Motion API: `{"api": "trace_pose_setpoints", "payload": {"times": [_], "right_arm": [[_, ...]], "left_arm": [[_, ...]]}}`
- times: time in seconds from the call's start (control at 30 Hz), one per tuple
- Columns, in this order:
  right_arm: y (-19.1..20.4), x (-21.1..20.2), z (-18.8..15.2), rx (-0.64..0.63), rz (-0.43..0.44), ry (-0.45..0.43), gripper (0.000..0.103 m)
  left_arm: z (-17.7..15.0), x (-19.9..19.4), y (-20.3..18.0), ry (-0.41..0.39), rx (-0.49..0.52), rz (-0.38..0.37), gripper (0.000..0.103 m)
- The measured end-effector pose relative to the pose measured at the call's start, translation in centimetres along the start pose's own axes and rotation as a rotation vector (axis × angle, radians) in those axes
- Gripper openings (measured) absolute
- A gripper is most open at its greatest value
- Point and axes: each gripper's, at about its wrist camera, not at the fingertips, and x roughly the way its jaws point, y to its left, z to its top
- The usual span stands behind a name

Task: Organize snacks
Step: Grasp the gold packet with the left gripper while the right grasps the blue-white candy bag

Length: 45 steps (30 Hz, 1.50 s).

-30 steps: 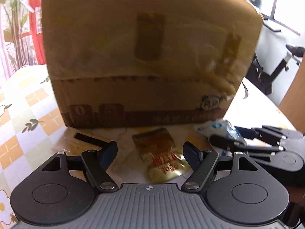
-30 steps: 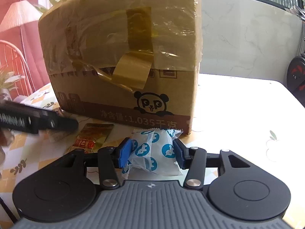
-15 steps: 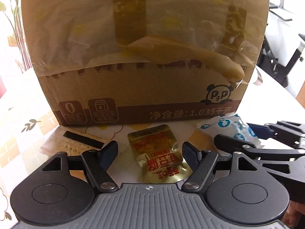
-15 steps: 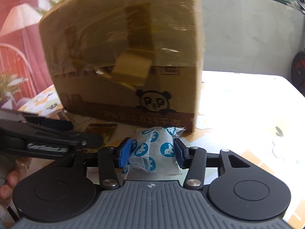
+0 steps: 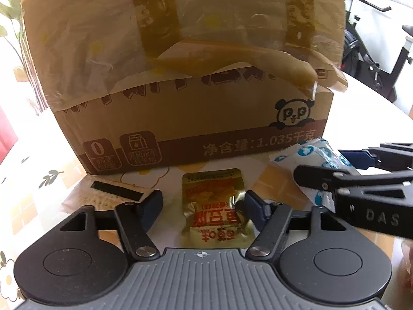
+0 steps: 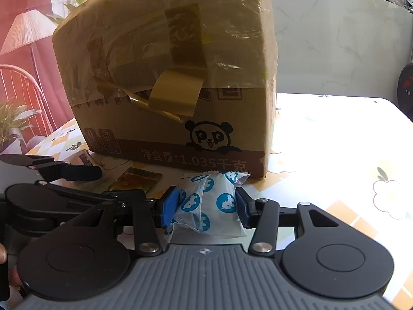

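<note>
Near the cardboard box on the desk, the gold snack packet lies flat between the closing fingers of the left gripper, its right pad just touching the foil, while the right gripper is clamped on the blue-and-white snack pouch.
</note>
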Motion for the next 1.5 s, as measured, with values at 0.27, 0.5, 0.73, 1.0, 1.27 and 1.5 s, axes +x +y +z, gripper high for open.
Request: {"api": "trace_pose_setpoints", "payload": {"times": [0.27, 0.5, 0.73, 1.0, 1.27, 1.5], "right_arm": [[0.1, 0.0, 0.0, 0.006, 0.000, 0.000, 0.050], [0.2, 0.0, 0.0, 0.012, 0.002, 0.002, 0.050], [0.3, 0.1, -0.1, 0.015, 0.002, 0.003, 0.050], [0.3, 0.1, -0.1, 0.015, 0.003, 0.004, 0.050], [0.5, 0.3, -0.2, 0.018, 0.011, 0.013, 0.050], [0.9, 0.5, -0.3, 0.008, 0.009, 0.021, 0.050]], "left_arm": [[-0.4, -1.0, -0.3, -0.015, 0.048, -0.009, 0.055], [0.2, 0.4, 2.6, 0.023, -0.021, -0.011, 0.089], [1.0, -0.3, 5.9, 0.001, -0.177, -0.034, 0.085], [0.7, -1.3, 3.4, -0.020, -0.121, -0.087, 0.084], [-0.1, 0.6, 3.8, 0.037, -0.143, 0.011, 0.083], [-0.2, 0.3, 4.0, 0.020, -0.121, -0.009, 0.059]]}}
